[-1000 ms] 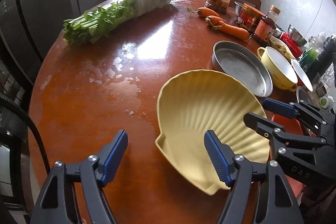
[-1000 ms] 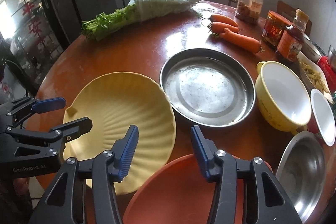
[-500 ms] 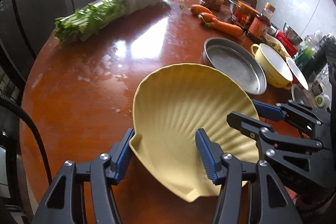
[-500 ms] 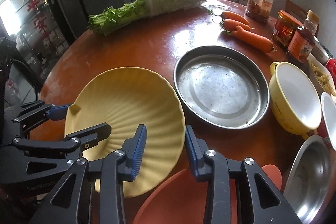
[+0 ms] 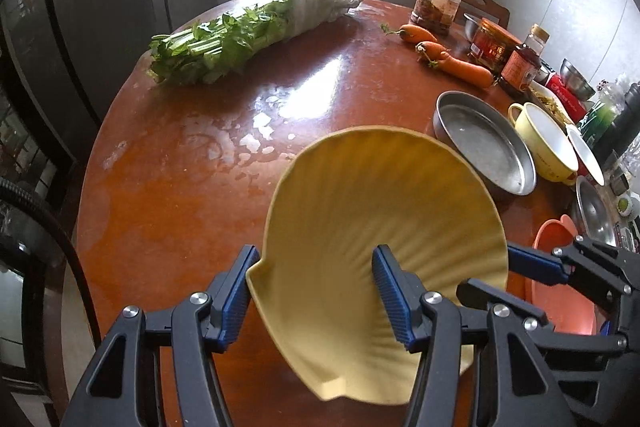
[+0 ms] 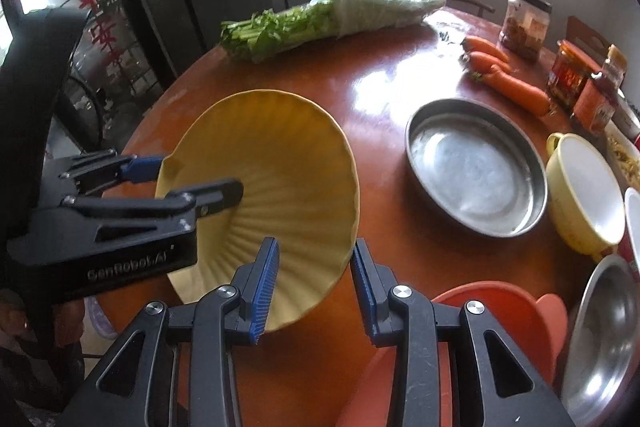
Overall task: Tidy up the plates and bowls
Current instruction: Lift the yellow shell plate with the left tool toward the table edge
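Yellow shell plate (image 5: 380, 227) now lifted, tilted off worktop (image 5: 192, 187); was flat. Both hand-held grippers clamp near rim: left (image 5: 316, 291), right (image 6: 314, 281). Orange plate (image 6: 500, 311) just right, nearer right hand.

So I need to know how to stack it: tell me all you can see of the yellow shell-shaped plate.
The yellow shell-shaped plate looks like matte plastic, with fan ribs running to a narrow hinge end with small ears. It is tilted, its far edge raised above the table. The left gripper and right gripper each clamp its rim, on opposite sides.
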A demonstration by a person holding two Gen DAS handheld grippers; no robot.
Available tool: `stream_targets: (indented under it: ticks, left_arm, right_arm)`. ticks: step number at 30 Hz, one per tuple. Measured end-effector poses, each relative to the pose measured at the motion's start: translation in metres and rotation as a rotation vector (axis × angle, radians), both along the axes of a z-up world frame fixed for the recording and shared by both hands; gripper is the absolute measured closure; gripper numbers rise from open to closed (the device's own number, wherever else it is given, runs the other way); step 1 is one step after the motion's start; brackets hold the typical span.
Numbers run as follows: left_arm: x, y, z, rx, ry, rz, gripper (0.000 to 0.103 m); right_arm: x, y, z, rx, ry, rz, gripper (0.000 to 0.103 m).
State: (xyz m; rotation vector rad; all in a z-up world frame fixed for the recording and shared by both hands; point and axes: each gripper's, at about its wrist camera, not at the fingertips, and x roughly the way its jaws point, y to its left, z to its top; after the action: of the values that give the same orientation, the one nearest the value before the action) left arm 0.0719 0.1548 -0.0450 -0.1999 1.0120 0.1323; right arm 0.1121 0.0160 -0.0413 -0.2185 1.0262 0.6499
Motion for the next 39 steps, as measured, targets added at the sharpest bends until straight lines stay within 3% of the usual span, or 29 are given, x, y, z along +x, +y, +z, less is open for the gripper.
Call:
stream_targets:
  ticks: [19,39]
  left_arm:
    - [0.018,-0.006,-0.005,0.025,0.006,-0.019,0.044]
    - [0.016,-0.005,0.024,0.084,-0.073,-0.001,0.037]
  right_arm:
    - [-0.001,-0.002,-0.010,-0.051,0.016,0.018,0.061]
    - [0.004,-0.014,0.005,-0.030,-0.015,-0.009,0.050]
